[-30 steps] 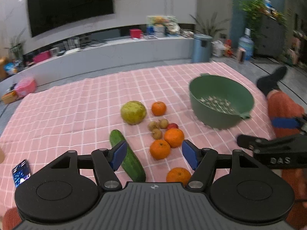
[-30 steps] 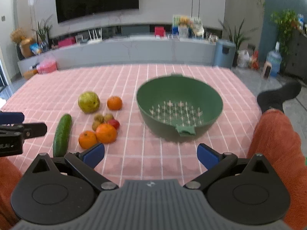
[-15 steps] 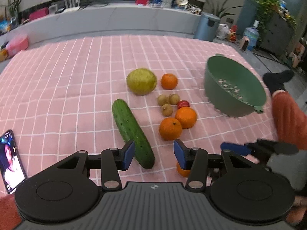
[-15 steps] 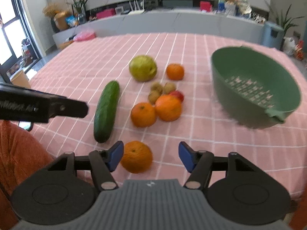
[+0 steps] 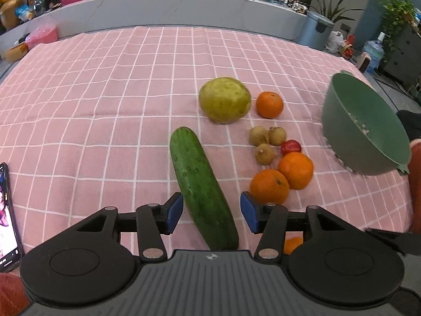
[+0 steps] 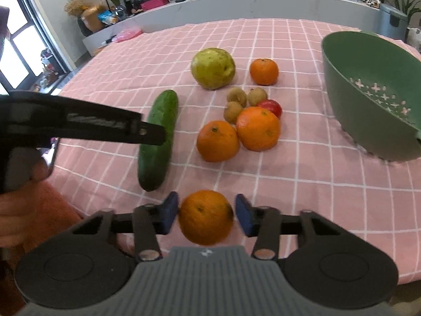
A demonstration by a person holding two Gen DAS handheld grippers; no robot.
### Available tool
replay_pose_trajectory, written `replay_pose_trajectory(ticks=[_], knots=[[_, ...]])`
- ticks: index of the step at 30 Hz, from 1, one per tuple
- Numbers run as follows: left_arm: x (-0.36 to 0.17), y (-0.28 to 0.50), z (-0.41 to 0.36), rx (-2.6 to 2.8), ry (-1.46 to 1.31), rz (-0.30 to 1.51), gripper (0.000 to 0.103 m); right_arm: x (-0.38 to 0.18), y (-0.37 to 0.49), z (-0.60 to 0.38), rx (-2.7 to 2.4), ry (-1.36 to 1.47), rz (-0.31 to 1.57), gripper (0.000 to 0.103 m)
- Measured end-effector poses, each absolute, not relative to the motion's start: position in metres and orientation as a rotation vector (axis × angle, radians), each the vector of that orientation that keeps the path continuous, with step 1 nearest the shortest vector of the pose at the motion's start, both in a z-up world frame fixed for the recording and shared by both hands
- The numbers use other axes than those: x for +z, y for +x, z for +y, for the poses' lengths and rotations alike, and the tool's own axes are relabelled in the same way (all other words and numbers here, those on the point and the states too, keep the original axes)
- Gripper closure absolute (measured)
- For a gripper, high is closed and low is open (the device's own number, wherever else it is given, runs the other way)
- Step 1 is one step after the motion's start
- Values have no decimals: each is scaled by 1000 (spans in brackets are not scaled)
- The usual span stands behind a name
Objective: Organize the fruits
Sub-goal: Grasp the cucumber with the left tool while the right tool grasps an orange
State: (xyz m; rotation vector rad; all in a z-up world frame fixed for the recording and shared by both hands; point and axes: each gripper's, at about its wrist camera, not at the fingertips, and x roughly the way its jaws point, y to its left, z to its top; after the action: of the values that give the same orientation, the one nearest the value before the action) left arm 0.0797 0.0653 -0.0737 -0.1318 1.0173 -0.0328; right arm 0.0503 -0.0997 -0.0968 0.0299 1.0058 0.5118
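Tongs (image 6: pixel 206 213) now flank round dimpled orange (image 6: pixel 206 217), unclamped

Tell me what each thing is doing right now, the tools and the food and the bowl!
Left tool: open, straddling the cucumber.
Right tool: open, around the near orange, not squeezing yet.
Cucumber: lying flat on the cloth.
Near orange: between the right tool's fingers.
Bowl: upright, nothing in it.
Phone: screen on.
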Motion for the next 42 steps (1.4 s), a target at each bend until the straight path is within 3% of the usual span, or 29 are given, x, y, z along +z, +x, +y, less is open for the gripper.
replay_pose_trajectory(ticks=[15, 19, 23, 42], knots=[[-94, 117, 73, 8, -149, 1068, 44, -92, 84, -138, 379, 36, 967, 62], [-98, 119, 74, 14, -166, 1070, 53, -92, 83, -136, 391, 12, 959, 61], [-98, 119, 70, 19, -153, 1072, 55, -94, 78, -137, 403, -1, 969, 59], [-54, 73, 63, 37, -175, 933, 60, -73, 72, -142, 459, -26, 905, 68]])
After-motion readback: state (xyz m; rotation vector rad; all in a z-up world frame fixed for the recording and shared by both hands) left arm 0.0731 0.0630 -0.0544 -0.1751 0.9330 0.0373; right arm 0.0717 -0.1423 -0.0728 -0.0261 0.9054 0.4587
